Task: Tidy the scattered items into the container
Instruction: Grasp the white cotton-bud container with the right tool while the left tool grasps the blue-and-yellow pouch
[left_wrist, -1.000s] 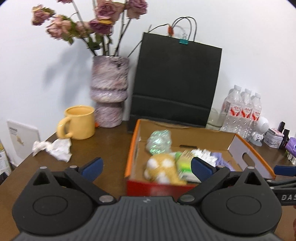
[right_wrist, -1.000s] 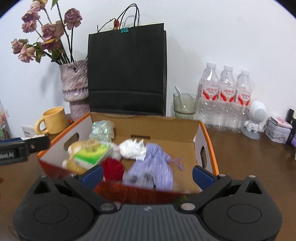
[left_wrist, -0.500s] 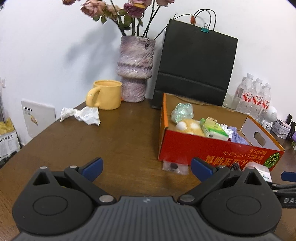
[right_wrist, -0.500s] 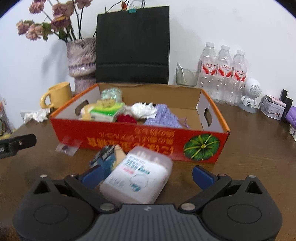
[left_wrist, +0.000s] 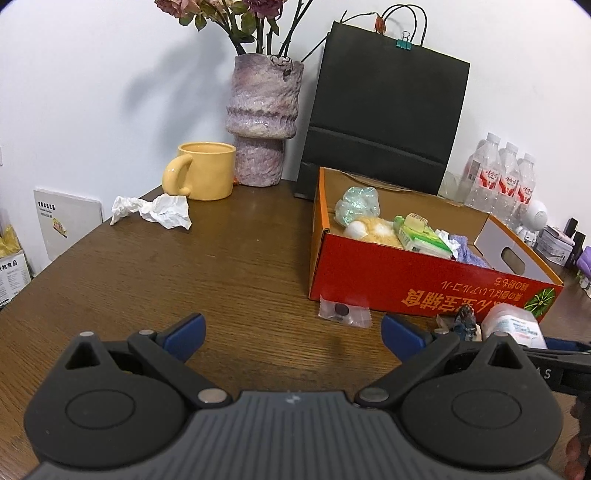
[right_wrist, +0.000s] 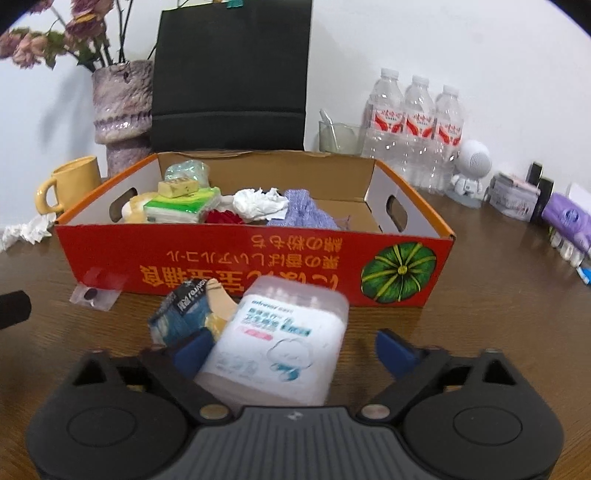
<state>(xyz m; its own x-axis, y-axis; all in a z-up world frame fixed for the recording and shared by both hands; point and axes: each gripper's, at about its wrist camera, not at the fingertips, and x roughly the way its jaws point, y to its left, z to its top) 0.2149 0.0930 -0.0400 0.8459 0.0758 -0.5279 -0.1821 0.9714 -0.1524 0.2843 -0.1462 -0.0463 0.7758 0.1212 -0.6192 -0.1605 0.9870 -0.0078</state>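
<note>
Worktop (left_wrist: 229, 266) showing brown wood grain, satin; box (right_wrist: 258, 266) showing glossy printed cardboard; mug (left_wrist: 207, 170) showing smooth glazed ceramic; tissue (left_wrist: 159, 210) lying crumpled, matt paper.

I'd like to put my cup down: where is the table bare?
Bare wood lies between the crumpled tissue, the yellow mug and the red box. The box's front is crowded: small packet, wipes tub, blue pack. Bottles fill the right back.

table (left_wrist: 229, 266) | box (left_wrist: 424, 291); mug (left_wrist: 207, 170); vase (left_wrist: 262, 122); tissue (left_wrist: 155, 210)
</note>
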